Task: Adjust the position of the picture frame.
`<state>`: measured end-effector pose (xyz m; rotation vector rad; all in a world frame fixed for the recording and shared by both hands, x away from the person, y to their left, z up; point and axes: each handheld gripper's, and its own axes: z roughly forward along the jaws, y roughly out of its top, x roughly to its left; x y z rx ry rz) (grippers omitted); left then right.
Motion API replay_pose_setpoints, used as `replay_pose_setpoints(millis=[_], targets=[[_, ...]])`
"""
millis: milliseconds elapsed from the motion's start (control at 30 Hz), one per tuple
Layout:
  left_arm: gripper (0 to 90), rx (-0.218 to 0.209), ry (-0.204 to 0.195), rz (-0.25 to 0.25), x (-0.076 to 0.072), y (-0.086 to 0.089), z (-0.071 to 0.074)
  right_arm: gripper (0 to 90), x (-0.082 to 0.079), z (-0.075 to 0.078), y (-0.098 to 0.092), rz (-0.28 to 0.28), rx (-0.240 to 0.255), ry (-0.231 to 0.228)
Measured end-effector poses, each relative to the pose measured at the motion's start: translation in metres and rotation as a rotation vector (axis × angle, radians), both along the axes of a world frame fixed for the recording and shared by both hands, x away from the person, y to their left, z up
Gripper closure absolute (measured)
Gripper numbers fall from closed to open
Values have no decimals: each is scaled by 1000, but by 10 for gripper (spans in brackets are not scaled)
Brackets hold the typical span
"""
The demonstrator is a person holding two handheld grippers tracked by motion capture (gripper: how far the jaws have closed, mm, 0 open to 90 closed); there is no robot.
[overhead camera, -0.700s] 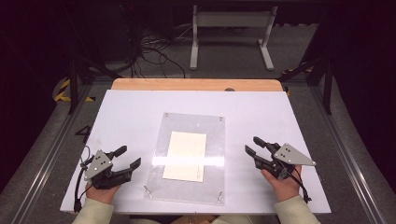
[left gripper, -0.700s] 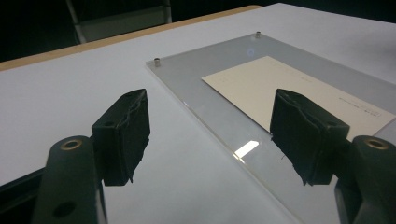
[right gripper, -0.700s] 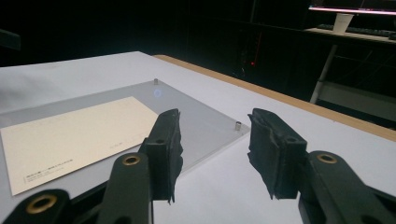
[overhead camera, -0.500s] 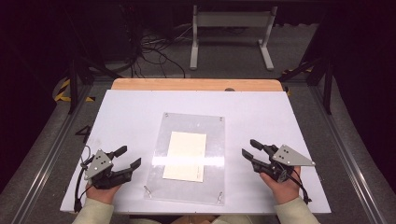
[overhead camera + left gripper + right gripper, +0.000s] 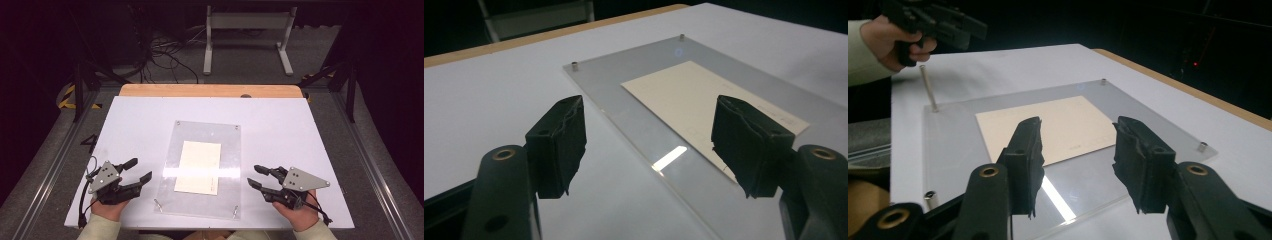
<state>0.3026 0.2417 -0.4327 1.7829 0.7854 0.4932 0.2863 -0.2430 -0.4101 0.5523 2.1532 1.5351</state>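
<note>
1. Two grippers sit at the near edge of a white table (image 5: 280, 125) in the high view. The left gripper (image 5: 137, 170) is at the near left, held in a hand (image 5: 107, 207), with its jaws apart and nothing between them; they point right and slightly away, toward a clear plastic sheet (image 5: 227, 195). The right gripper (image 5: 256, 176) is at the near right, held in the other hand (image 5: 296, 216), jaws likewise apart and empty, pointing left at the sheet. The sheet lies flat in the middle of the table, between the two grippers and apart from both. A cream paper (image 5: 198, 166) lies in its centre. Small metal posts (image 5: 157, 205) stand at the sheet's corners. A wooden strip (image 5: 210, 90) runs along the table's far edge, and beyond it a white metal frame (image 5: 247, 35) and loose cables (image 5: 167, 52) rest on the floor.

2. Looking along the left gripper (image 5: 649, 145), its black jaws stand wide apart above the table (image 5: 499, 100). The sheet (image 5: 634, 80) and the paper (image 5: 689, 95) lie just ahead, with the sheet's edge running between the jaws.

3. Looking along the right gripper (image 5: 1078, 160), its jaws are separated, hovering over the near edge of the sheet (image 5: 948, 150). The paper (image 5: 1058, 122) lies beyond. A tall post (image 5: 928, 87) rises at one corner. Farther off, the left gripper (image 5: 948, 22) shows in its hand (image 5: 890, 42).
</note>
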Motion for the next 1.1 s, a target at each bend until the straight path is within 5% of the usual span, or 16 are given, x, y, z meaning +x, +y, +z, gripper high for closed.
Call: replay_pose_setpoints(millis=[233, 467, 633, 833, 1100], targets=[[318, 15, 18, -136, -20, -2, 10, 531, 1, -3, 2, 9, -6, 21], [426, 91, 105, -296, -24, -14, 6, 527, 4, -6, 3, 4, -7, 34], [476, 124, 160, -354, -21, -21, 1, 527, 5, -8, 1, -4, -4, 42], [575, 173, 243, -387, -17, -28, -7, 527, 8, -9, -2, -21, 1, 50], [726, 229, 265, -372, -15, -32, -11, 526, 9, -11, -2, -20, -4, 52]])
